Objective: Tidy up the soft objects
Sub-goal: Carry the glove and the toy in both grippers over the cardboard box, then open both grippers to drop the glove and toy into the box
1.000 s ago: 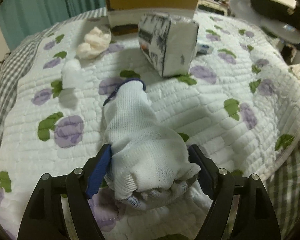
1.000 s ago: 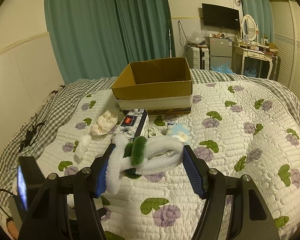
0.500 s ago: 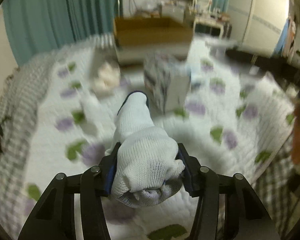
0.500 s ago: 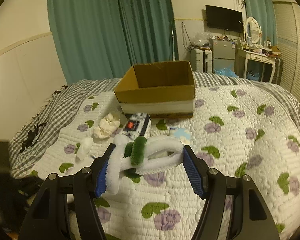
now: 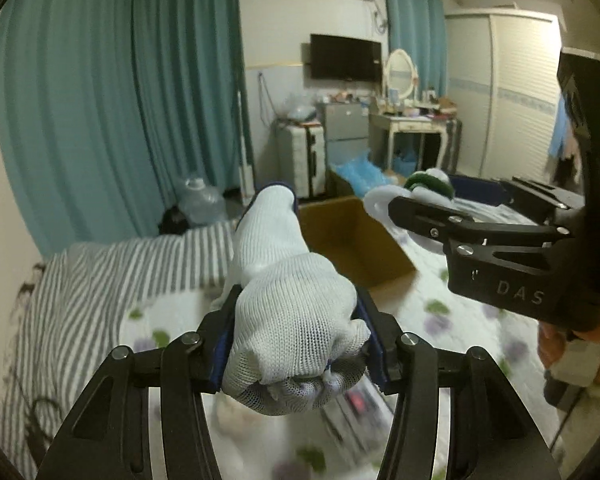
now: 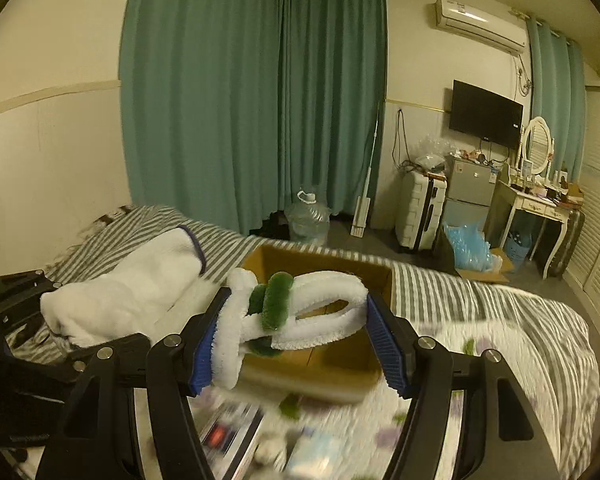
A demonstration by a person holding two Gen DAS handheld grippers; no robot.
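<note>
My left gripper [image 5: 296,344] is shut on a white knit glove [image 5: 288,304] with a blue cuff and holds it in the air above the bed. The glove also shows in the right wrist view [image 6: 120,296]. My right gripper [image 6: 296,336] is shut on a fluffy white and green headband [image 6: 296,312], held just before the open cardboard box [image 6: 340,360]. In the left wrist view the box [image 5: 352,244] lies ahead, and the right gripper [image 5: 428,204] with the headband [image 5: 428,184] is at the right.
The quilted flowered bed cover [image 6: 480,392] with a striped grey edge [image 5: 80,292] lies below, blurred. A tissue pack [image 6: 228,436] and other soft items lie under the right gripper. Teal curtains [image 6: 260,100], a water jug [image 6: 308,220] and a suitcase [image 6: 420,208] stand behind.
Both grippers have risen and moved toward the box with their loads. The left gripper lifted the glove off the quilt and tilted up. The right gripper now shows in the left view.
</note>
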